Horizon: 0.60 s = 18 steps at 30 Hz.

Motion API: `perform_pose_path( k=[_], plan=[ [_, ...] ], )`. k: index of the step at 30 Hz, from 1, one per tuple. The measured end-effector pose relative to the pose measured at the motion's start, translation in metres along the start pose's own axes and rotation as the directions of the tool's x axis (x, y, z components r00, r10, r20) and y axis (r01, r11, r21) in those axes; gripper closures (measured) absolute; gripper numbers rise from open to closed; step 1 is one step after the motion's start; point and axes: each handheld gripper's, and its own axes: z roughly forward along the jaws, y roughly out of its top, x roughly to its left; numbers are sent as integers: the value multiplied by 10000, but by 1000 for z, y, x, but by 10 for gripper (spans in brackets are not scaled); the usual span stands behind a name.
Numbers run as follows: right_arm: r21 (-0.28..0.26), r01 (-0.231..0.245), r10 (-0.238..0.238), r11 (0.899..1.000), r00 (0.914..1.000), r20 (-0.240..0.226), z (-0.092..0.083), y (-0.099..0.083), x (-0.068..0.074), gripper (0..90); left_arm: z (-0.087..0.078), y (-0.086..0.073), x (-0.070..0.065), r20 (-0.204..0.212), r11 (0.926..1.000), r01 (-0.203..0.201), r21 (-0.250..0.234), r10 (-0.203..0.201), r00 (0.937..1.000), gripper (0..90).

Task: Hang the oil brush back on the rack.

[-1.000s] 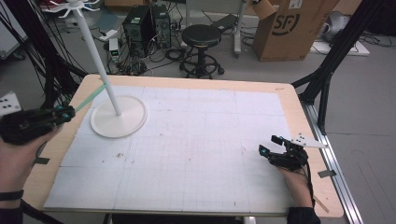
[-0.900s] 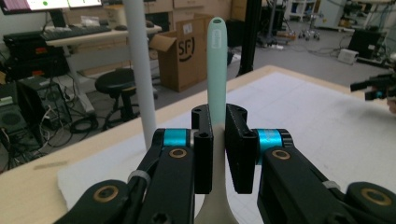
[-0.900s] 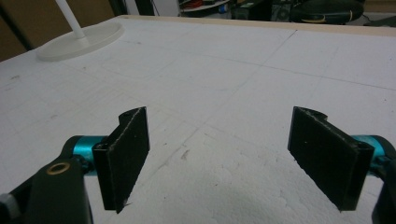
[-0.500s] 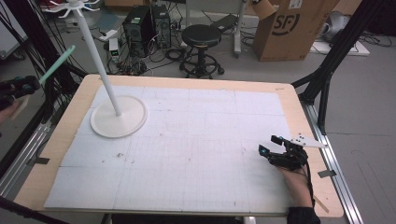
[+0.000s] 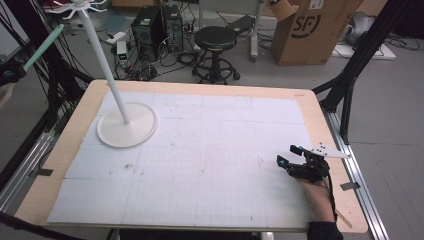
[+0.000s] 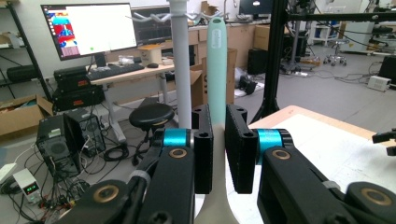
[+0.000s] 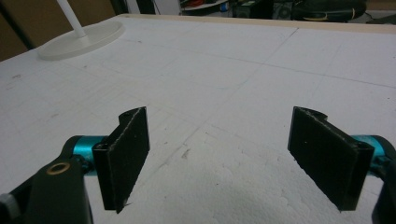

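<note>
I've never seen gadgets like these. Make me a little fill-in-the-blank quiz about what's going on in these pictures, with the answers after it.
1. The left claw is shut on a pale ____ stick.
2. The right claw rests low over the white mat with its jaws ____.
3. The white stand has a base shaped like a ____.
4. Behind the table, the black stool stands on the ____.

Answers: green; open; circle; floor

Wooden table (image 5: 320, 107) under white gridded mat (image 5: 210, 150), white stand base (image 5: 127, 125).
</note>
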Motion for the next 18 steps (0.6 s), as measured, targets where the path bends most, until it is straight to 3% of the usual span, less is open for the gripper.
perform_pose_path(
  k=[18],
  plan=[
    [48, 25, -25, 10000, 10000, -29, 0, 0, 0, 199, 11, 8, 2, -265, 9999, -139, -41, 138, 9996, 820]
  ],
)
